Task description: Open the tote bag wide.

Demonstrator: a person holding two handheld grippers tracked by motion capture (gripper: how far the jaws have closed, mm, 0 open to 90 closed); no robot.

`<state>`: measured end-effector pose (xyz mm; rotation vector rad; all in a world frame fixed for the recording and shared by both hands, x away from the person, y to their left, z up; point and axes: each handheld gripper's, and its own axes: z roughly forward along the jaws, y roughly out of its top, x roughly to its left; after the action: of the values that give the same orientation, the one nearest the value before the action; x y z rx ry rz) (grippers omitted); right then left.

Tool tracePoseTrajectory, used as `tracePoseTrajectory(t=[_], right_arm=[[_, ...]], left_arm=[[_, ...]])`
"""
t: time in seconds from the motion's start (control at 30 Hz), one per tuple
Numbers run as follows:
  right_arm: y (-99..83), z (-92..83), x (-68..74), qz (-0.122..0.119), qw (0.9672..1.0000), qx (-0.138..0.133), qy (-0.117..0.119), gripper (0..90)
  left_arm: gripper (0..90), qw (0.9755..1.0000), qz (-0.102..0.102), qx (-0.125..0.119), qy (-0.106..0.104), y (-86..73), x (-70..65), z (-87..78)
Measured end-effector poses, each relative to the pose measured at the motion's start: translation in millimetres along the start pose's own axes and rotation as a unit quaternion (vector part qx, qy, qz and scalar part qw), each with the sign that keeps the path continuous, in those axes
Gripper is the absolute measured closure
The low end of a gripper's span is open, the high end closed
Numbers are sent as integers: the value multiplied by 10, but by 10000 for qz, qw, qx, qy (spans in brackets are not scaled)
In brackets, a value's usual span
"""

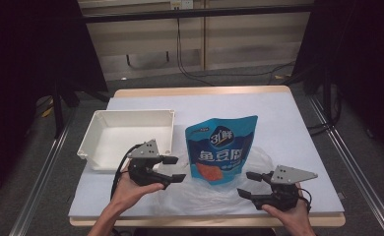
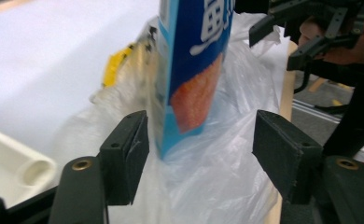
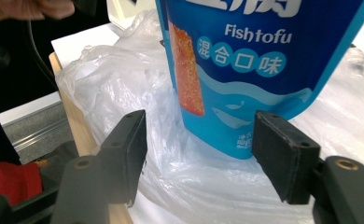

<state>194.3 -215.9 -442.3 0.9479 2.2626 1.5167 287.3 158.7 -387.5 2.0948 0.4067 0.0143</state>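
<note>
Standing upright at centre frame on crumpled clear plastic bag [image 1: 219, 189]: blue fish-tofu snack pouch [image 1: 221, 147], propped by its flat base. Flanking it low, left gripper [image 1: 175, 168] and right gripper [image 1: 246, 183], jaws well apart, gripping nothing. White plastic bin [image 1: 131, 137] waiting upper left on counter [image 1: 288, 123].

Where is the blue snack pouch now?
In the high view, the blue snack pouch stands upright on the clear plastic bag, right of the white tray.
</note>
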Motion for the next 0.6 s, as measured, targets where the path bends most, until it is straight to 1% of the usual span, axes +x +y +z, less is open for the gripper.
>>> tracePoseTrajectory(t=[0.07, 0.1, 0.13, 0.17, 0.2, 0.23, 0.3, 0.4, 0.47, 0.53, 0.6], right_arm=[[22, 1, -3, -26, 10000, -28, 12, 340], [44, -4, -6, -11, 10000, -43, 12, 334], [59, -4, -18, -5, 10000, -68, 21, 333], [65, -6, -29, 19, 10000, -90, 29, 328], [71, -10, -34, 60, 10000, -63, 48, 322], [76, -12, -36, 23, 10000, -3, 41, 314], [73, -30, -27, 21, 10000, 29, 38, 298], [28, -57, 6, 109, 9999, -22, 64, 258], [0, -79, 28, 82, 10000, -48, 7, 240], [-16, -123, 45, 91, 9999, -112, -38, 213], [-18, -181, 62, 74, 9998, -179, -90, 206]], left_arm=[[345, 9999, 74, 20, 93, 60, 6, -58], [342, 9999, 97, 5, 104, 92, 15, -89], [343, 9999, 63, -64, 115, 114, 18, -103], [343, 9998, 97, -45, 158, 151, 30, -130], [341, 9997, 116, -40, 192, 198, 34, -156], [348, 9997, 127, -61, 191, 225, 36, -169], [353, 9994, 178, -76, 296, 300, 31, -202], [384, 9988, 292, -153, 350, 408, 32, -236], [397, 9988, 359, -125, 300, 485, 34, -240], [414, 9985, 469, -99, 271, 569, 14, -241], [431, 9984, 493, -123, 250, 624, -1, -235]])
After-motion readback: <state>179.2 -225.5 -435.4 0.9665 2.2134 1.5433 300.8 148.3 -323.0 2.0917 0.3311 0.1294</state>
